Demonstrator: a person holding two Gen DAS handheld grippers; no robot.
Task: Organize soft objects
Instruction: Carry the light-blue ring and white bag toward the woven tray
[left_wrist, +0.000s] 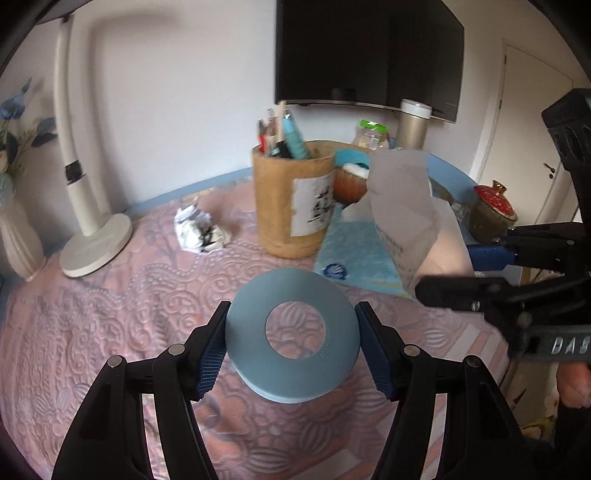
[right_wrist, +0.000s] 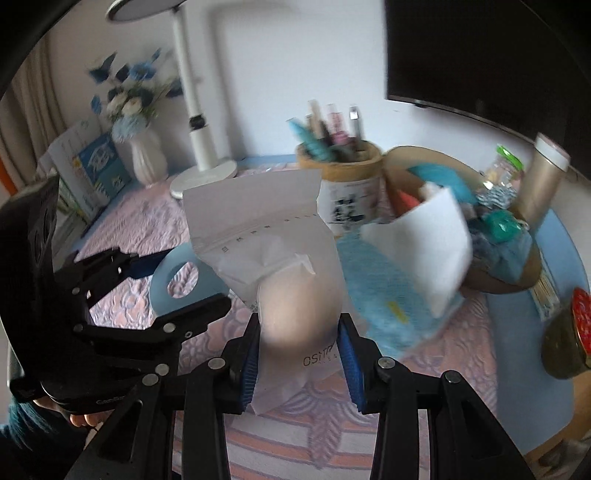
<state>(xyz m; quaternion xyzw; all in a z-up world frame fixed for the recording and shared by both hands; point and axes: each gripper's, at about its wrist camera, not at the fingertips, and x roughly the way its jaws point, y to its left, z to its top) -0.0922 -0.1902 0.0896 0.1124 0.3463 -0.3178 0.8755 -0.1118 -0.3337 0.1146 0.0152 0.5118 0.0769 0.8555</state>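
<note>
A: Left wrist view: the left gripper (left_wrist: 291, 341) clasps one blue ring (left_wrist: 292, 336), near centre above the pink cloth (left_wrist: 92, 332).

B: Right wrist view: the right gripper (right_wrist: 299, 356) grasps one frosted pouch (right_wrist: 280, 266); one ring sits left.

1. White wall (left_wrist: 184, 92) fills the upper frame.
2. Dark television (left_wrist: 369, 51) mounted upper centre.
3. White door (left_wrist: 524, 122) at right edge.
4. Pink quilted cover (left_wrist: 92, 332) spans the lower frame.
</note>
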